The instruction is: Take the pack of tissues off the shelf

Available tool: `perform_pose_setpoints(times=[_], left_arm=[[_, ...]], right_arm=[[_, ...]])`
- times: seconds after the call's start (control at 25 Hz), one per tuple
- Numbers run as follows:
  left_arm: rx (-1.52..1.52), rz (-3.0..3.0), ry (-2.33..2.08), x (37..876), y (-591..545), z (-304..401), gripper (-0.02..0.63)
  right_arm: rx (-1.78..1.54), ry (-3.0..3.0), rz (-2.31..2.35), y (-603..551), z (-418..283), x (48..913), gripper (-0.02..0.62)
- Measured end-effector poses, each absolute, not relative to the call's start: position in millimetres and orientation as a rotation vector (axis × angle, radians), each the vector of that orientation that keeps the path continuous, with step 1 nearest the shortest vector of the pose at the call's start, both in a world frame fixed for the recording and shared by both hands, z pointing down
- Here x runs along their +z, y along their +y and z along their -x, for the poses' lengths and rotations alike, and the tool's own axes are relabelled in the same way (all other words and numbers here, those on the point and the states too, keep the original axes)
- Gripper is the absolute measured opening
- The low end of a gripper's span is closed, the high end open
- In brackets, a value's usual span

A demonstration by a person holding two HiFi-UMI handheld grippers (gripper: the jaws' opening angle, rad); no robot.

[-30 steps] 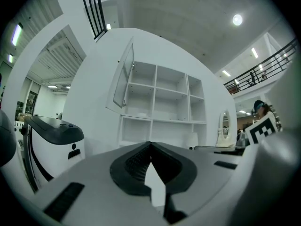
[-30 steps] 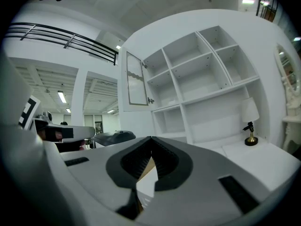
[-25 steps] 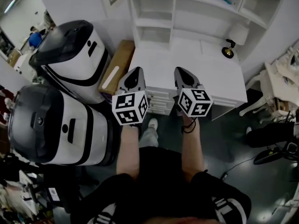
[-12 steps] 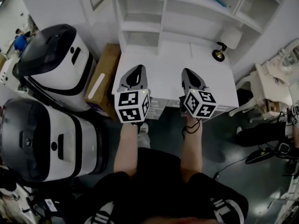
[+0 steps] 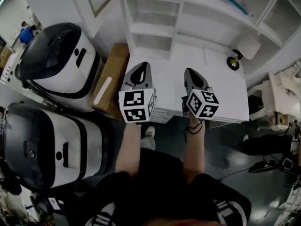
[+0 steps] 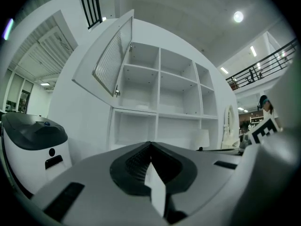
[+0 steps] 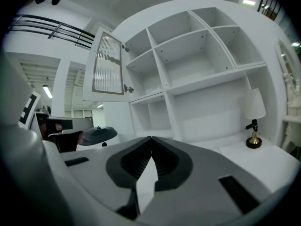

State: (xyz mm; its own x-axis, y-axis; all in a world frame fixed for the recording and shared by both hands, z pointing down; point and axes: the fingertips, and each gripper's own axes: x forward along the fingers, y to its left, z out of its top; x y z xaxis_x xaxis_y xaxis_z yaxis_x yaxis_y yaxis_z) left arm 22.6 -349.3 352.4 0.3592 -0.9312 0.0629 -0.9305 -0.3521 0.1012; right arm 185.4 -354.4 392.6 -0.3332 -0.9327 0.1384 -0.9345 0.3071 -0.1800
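White filled most of the scene: a tall shelf unit [image 5: 188, 13] of open compartments stood at the back of a white desk [image 5: 225, 95]. A door with a ribbed glass panel [image 6: 110, 60] hung open at the unit's upper left. Left of the desk, two bulky white-and-black machines [image 5: 61, 60] [image 5: 51, 145] stood side by side. A long cardboard box [image 5: 110, 81] was wedged between the nearer machine and the desk's edge.

The person, in a black top, stood at the desk's front edge with both forearms stretched out over it. The left gripper [image 5: 144, 66] was held roughly level, its two jaws pressed together with nothing between them. The right gripper [image 5: 190, 71] was beside it, well apart from it. Its tips were likewise closed on each other and empty, and it pointed toward the shelves.

A small lamp [image 5: 233, 62] with a brass base and a white shade stood on the desk's right rear corner. A thin teal object [image 5: 236, 4] lay on a high shelf to the right.

In the left gripper view, a low pale item [image 6: 141, 108] rested on the floor of the compartment just behind the open door. It might have been the pack of tissues, though that could not be told for certain.
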Motion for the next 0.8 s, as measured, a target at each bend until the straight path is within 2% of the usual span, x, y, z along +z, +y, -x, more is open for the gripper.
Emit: perform_pose_setpoints(times=[0.24,0.8], left_arm=[[-0.006,-2.533,-1.674,350,-391,-25,0.011],[-0.108,-2.690,-1.612,310,-486,-41,0.011]], right_arm=[[0.379,-2.543,-1.761,-398,-169,398,0.020],[0.265,-2.486,-1.860,-481,-181,372,0.020]])
